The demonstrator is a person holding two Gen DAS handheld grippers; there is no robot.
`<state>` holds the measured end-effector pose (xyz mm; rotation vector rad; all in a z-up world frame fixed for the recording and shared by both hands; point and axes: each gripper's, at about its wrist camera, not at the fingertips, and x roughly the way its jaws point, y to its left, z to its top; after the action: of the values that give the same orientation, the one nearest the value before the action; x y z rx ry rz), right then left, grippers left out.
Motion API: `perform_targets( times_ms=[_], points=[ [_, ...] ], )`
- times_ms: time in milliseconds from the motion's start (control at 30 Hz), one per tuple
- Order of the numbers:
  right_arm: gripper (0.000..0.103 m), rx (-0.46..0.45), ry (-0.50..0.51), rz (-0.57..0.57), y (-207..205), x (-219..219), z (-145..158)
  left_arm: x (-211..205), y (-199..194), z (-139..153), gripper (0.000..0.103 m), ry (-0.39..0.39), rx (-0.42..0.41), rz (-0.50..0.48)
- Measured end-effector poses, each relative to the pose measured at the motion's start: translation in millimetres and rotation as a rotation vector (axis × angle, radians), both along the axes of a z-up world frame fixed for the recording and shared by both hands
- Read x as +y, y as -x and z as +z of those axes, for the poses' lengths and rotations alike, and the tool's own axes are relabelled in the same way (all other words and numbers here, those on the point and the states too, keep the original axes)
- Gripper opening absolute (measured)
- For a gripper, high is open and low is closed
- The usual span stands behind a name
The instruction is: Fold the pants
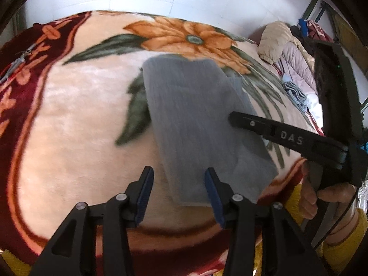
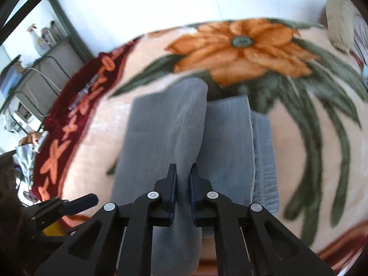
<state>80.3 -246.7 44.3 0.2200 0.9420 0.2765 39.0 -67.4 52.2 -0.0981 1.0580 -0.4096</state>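
pants (image 2: 161,138) pinched by right hand-held gripper (image 2: 183,179) on floral blanket (image 1: 80,115); left hand-held gripper (image 1: 179,184) spread, clothes pile (image 1: 292,53) nearby.

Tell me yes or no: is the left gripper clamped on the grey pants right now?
No. The left gripper stands open above the blanket, its fingers apart and holding no fold of the grey pants.

Black left gripper (image 1: 179,195) — blue-padded fingers (image 1: 145,195), silver screws, yellow sleeve (image 1: 345,237), bare hand (image 1: 322,197)
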Motion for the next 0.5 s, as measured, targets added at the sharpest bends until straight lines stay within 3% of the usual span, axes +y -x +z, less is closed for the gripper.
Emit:
perform_targets(
  times_ms=[233,500],
  points=[
    [0.009,-0.147,0.024,-0.056,22.7,-22.3,46.7,8.3,-5.4,14.9,0.051,0.010,-0.035,0.036],
    [0.010,-0.075,0.043,-0.126,15.0,-53.7,12.2,-11.6,-28.2,20.2,0.052,0.013,-0.059,0.017]
  ],
)
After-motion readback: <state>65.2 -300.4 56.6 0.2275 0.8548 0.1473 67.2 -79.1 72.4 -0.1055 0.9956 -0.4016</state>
